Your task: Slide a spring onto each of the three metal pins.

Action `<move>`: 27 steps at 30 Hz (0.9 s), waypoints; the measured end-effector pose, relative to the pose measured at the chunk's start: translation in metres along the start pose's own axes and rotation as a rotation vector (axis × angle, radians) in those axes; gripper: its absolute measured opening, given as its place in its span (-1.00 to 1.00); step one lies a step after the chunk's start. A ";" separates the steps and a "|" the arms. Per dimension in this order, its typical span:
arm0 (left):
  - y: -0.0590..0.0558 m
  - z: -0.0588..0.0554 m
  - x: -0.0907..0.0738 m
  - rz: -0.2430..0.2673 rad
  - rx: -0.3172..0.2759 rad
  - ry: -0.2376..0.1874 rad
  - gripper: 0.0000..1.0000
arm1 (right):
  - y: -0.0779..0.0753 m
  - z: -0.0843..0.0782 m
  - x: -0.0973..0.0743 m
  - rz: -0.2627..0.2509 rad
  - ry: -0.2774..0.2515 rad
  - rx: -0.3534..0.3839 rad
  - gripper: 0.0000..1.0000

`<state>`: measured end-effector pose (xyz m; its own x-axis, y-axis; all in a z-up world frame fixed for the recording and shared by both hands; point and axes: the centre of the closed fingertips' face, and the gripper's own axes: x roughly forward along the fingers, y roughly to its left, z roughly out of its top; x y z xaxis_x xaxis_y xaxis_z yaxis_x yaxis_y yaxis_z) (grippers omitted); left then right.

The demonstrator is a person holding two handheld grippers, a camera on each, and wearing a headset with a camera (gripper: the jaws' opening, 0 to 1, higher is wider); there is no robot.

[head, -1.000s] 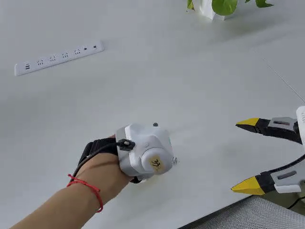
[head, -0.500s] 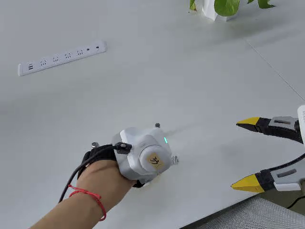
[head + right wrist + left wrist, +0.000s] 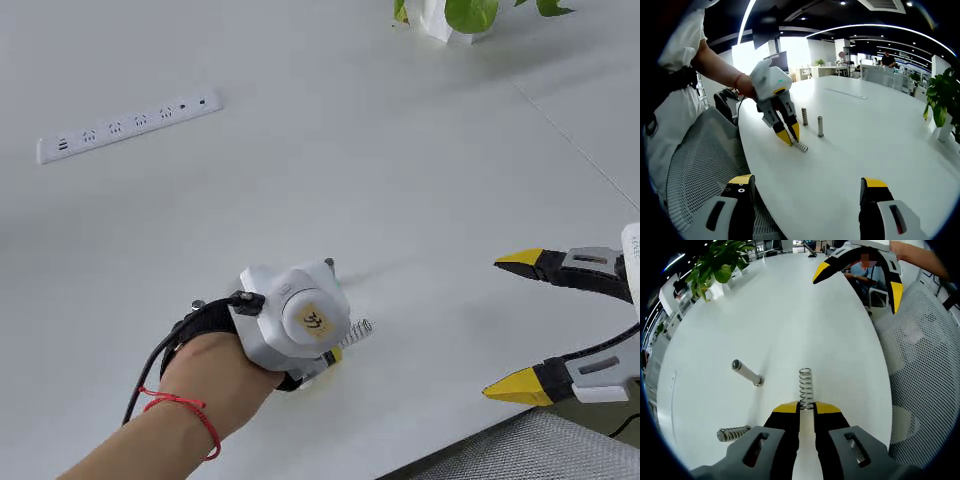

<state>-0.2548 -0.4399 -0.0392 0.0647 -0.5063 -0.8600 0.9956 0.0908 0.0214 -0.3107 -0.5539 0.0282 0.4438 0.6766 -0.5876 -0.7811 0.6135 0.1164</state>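
Note:
My left gripper (image 3: 806, 406) is shut on one end of a small steel spring (image 3: 805, 385), which sticks out ahead of the yellow tips over the white table (image 3: 790, 315). To the left of the tips stands a bare metal pin (image 3: 746, 372), and nearer the camera a pin with a spring on it (image 3: 733, 433). In the head view the spring (image 3: 357, 330) pokes out to the right of the left gripper (image 3: 333, 355), just right of a pin top (image 3: 329, 264). My right gripper (image 3: 505, 325) hangs open at the table's right edge, holding nothing, well apart from the pins (image 3: 820, 126).
A white power strip (image 3: 128, 124) lies at the far left of the table. A potted plant (image 3: 450, 15) stands at the far edge. A grey mesh chair (image 3: 540, 445) is below the near table edge. People sit in the office behind.
The left hand has turned and shifted slightly left, so the spring now sticks out clearly from its tips. The right gripper has stayed where it was.

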 end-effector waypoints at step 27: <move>-0.020 0.016 -0.041 -0.026 -0.066 -0.202 -0.87 | 0.021 0.045 0.023 0.078 -0.050 0.010 0.45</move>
<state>-0.2762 -0.4351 0.0037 0.0581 -0.6705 -0.7396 0.9911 0.1279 -0.0381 -0.2972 -0.5072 0.0532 0.4036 0.7420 -0.5353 -0.8100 0.5618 0.1680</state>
